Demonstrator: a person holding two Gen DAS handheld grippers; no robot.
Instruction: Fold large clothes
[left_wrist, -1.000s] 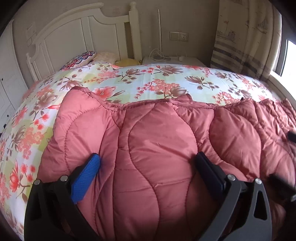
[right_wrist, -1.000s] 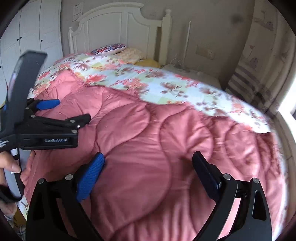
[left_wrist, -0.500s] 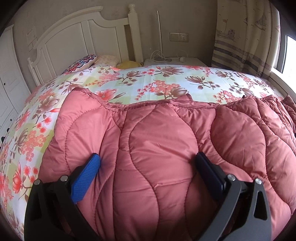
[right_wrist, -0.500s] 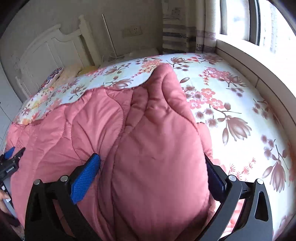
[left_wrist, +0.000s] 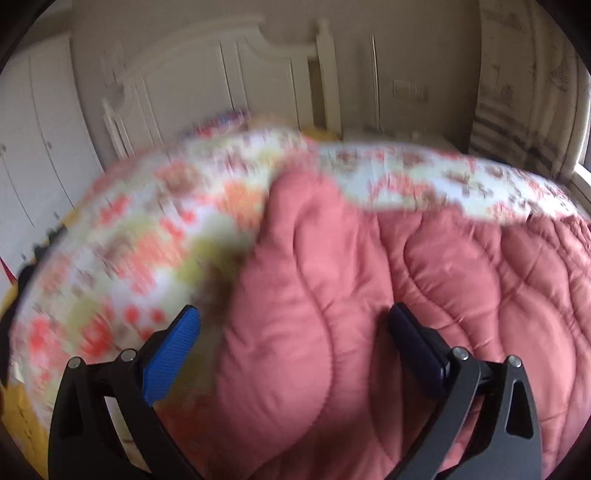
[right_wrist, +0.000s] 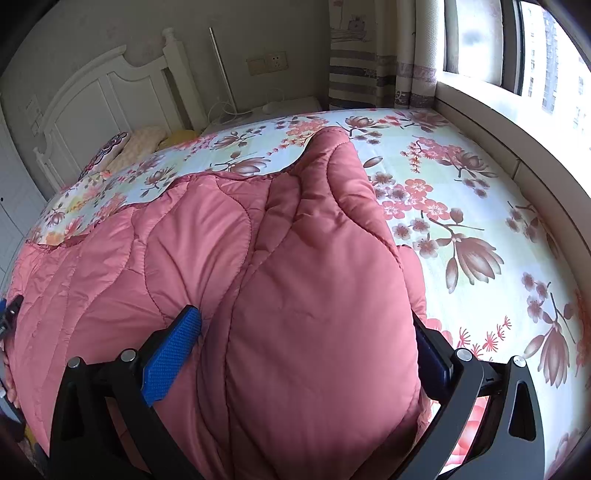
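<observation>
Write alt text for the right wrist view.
The right gripper stands wide open around a raised fold of a pink quilted coat, which lies on a floral bedsheet. Behind are a white headboard and a window.

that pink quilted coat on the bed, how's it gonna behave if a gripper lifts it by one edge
The pink quilted coat is probably floppy: it humps and creases on the floral bedsheet. Its puffy padding suggests it is light yet bulky. The smooth shell may slip from narrow pads.

Quilted, faintly glossy pink coat (right_wrist: 303, 295)
</observation>
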